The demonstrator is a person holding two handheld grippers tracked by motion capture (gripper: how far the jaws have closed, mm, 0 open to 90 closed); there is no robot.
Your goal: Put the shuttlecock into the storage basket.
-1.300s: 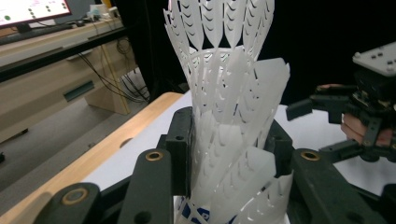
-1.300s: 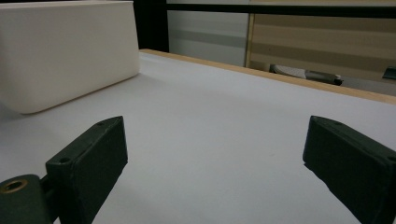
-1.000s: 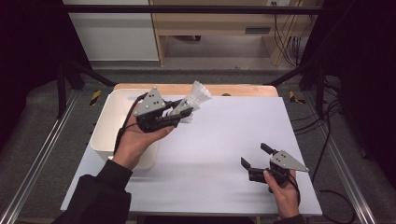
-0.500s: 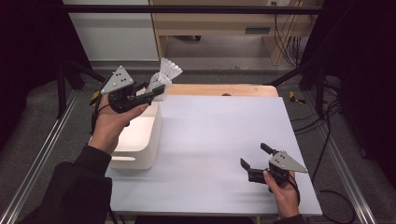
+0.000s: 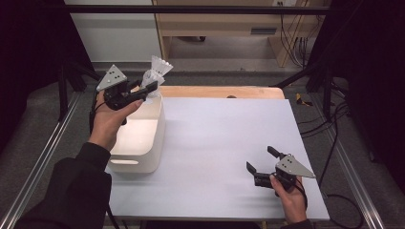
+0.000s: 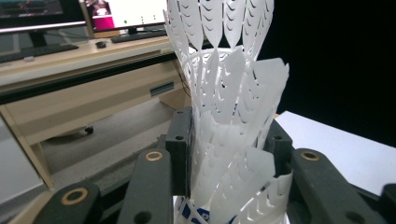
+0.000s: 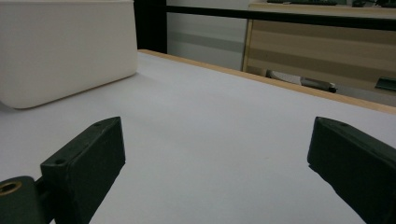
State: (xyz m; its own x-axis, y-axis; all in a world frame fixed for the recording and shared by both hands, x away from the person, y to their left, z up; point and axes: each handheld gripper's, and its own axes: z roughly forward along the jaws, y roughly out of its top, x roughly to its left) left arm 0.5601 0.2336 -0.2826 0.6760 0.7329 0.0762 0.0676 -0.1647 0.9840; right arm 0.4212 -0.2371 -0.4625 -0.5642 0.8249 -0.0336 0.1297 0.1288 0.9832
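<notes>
Gripper at the left (image 5: 152, 88) pinches stacked white plastic shuttlecocks (image 5: 155, 75) above the bin's (image 5: 149, 143) 12 o'clock rim (right gripper (image 5: 260, 166) spread, idle), so squeezing could crush the skirts, or a release could miss.

The shuttlecocks (image 5: 156, 74) are white plastic ones with slotted, feather-shaped skirts, nested one inside another into a short stack. The stack is held in the air, clamped at its lower skirts (image 6: 229, 154), its open flared end pointing up and away above the far end of the white bin (image 5: 143, 138).
</notes>
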